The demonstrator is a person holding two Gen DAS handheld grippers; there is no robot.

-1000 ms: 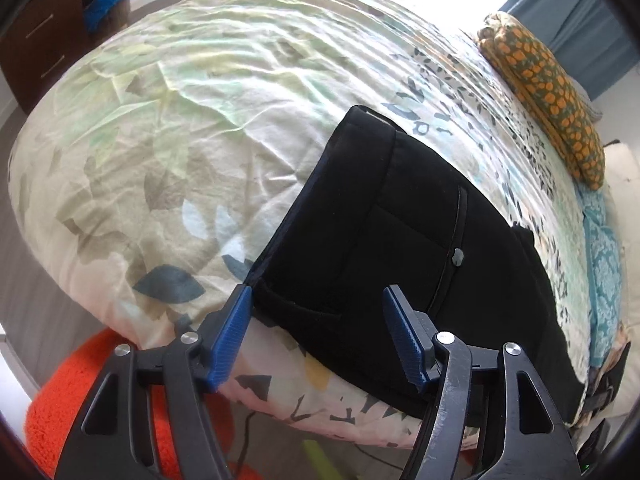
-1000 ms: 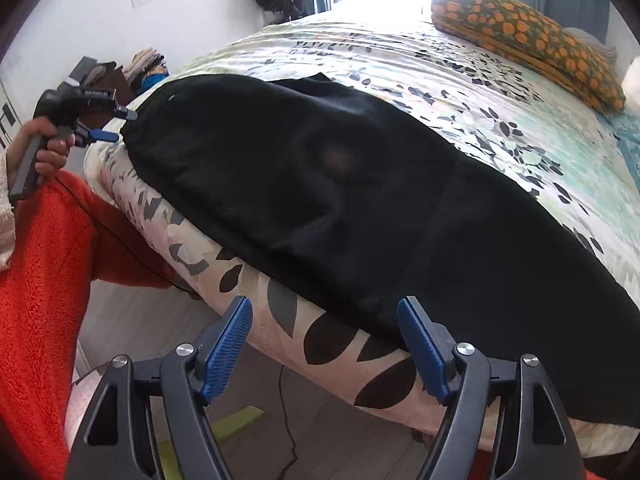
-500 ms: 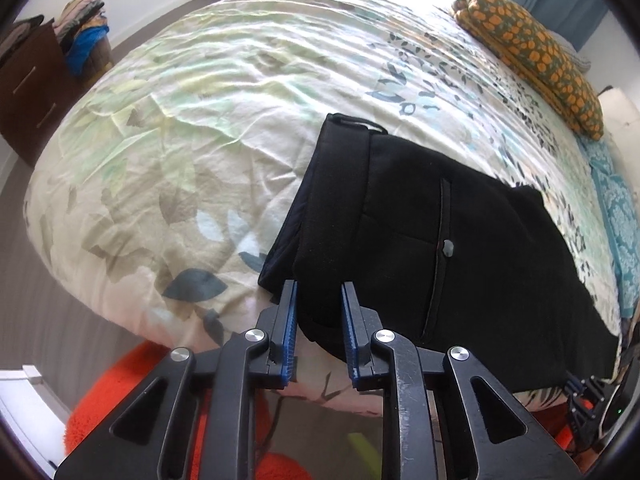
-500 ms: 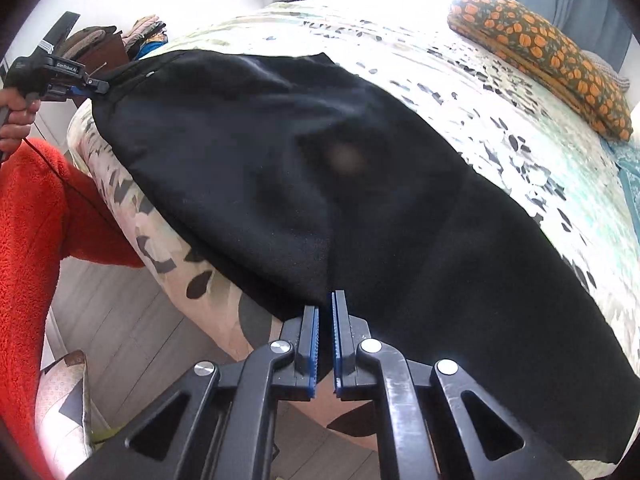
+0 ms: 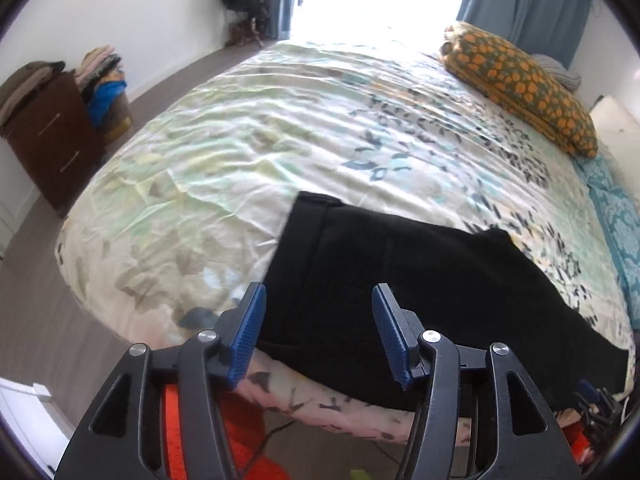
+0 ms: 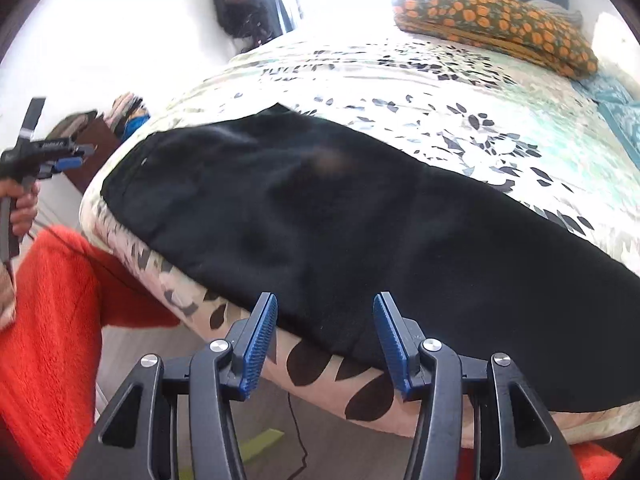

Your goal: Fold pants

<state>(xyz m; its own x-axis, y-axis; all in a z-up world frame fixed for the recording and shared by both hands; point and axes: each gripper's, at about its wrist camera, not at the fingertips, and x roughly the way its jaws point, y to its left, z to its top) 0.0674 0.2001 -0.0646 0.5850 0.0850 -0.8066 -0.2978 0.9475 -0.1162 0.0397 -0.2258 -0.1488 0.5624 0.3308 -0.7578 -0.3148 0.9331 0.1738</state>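
Black pants (image 5: pixel 400 280) lie flat along the near edge of the bed, waistband end at the left in the left wrist view. In the right wrist view the pants (image 6: pixel 360 216) stretch across the whole near side. My left gripper (image 5: pixel 318 328) hovers above the waistband corner, jaws opening, pads clear of the cloth. My right gripper (image 6: pixel 325 340) hangs over the near hem of the leg, jaws opening too, with no cloth pinched between them. The left gripper (image 6: pixel 60 158) also shows at the far left of the right wrist view, held by a hand (image 6: pixel 22 208).
The bed (image 5: pixel 280 128) carries a floral duvet and an orange-dotted pillow (image 5: pixel 520 84) at the head. A dark dresser (image 5: pixel 52 140) with piled clothes stands left. An orange fuzzy sleeve (image 6: pixel 44 320) and a cable lie below the bed edge.
Both grippers shut on the pants' near edge half a second ago and have since let go and spread. The left one has risen and backed away from the cloth.
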